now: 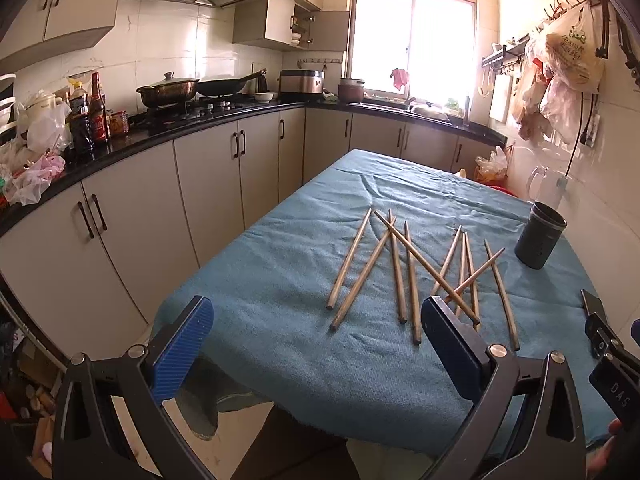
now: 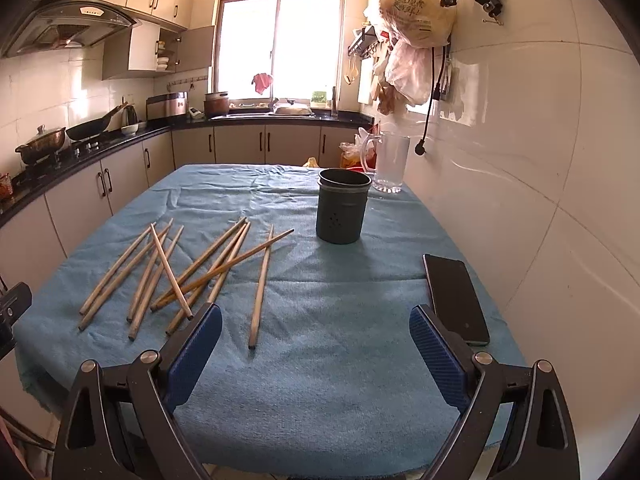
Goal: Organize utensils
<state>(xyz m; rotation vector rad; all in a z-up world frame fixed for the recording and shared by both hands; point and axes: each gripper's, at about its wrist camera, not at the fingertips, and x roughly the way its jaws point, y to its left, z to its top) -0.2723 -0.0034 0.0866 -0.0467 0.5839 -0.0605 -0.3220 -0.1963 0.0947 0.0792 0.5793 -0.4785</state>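
Wooden chopsticks (image 2: 188, 276) lie scattered and crossing on my blue tablecloth (image 2: 340, 320), well left of the upright dark holder (image 2: 342, 210). Both my left gripper (image 1: 316, 344) and right gripper (image 2: 316, 344) hang with jaws spread apart, holding nothing.

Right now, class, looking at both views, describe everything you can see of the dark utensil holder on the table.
The utensil holder is a dark grey-green cylinder, matte, perhaps metal or plastic. Its open top has a doubled rim, suggesting an inner liner, and small holes dot its lower wall. It stands upright on the blue cloth, and nothing sticks out of the top. It sits apart from the chopsticks, just in front of a clear glass pitcher. No gripper touches it.
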